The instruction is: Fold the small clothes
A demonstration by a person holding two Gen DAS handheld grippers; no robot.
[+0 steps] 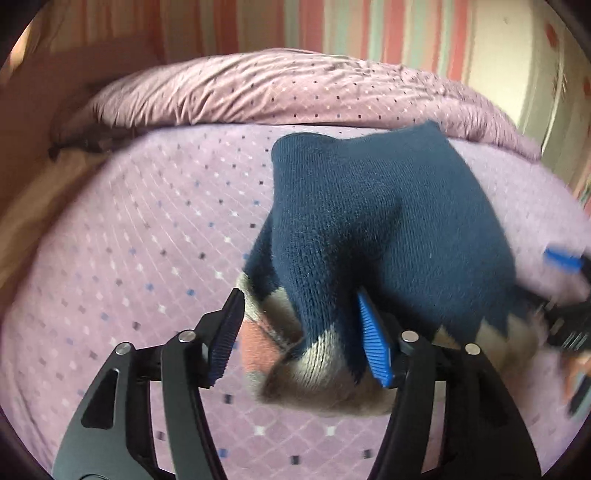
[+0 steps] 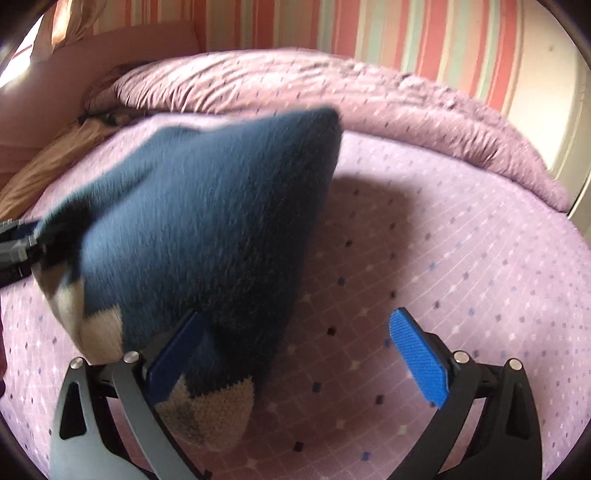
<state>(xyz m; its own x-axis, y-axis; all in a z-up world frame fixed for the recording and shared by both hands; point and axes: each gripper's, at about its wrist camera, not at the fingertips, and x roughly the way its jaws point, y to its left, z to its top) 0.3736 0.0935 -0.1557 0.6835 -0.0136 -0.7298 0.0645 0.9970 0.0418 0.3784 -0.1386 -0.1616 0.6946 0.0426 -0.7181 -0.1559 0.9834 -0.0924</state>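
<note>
Two grippers over a bed (image 1: 122,229) with a lilac, diamond-dotted sheet; one small knitted garment (image 1: 369,229) between them, navy blue with a band of beige and pink diamonds at its near edge. Garment raised in a peak above the sheet (its shadow visible on the sheet in the right wrist view), near edge low and close to both cameras, far corner pointing toward the rumpled duvet (image 1: 288,92) at the far side.

Left gripper (image 1: 299,339): jaws parted about halfway, patterned hem lying in the gap and against the right-hand blue pad; no squeeze evident, so judged released or just short of it. Right gripper (image 2: 295,362): jaws wide apart, cloth draped over the left finger only, right pad clear of everything; nothing gripped.

Step in hand, as judged: end of a fold, with the garment let go to settle on the sheet. Striped wall (image 2: 406,29) beyond the bed.

Next move calls for: both grippers drawn back and clear without dragging the draped hem along; then a check of how the cloth lies, and a fresh pinch at an edge or corner for the following fold (soft knit, likely to slump and shift).
</note>
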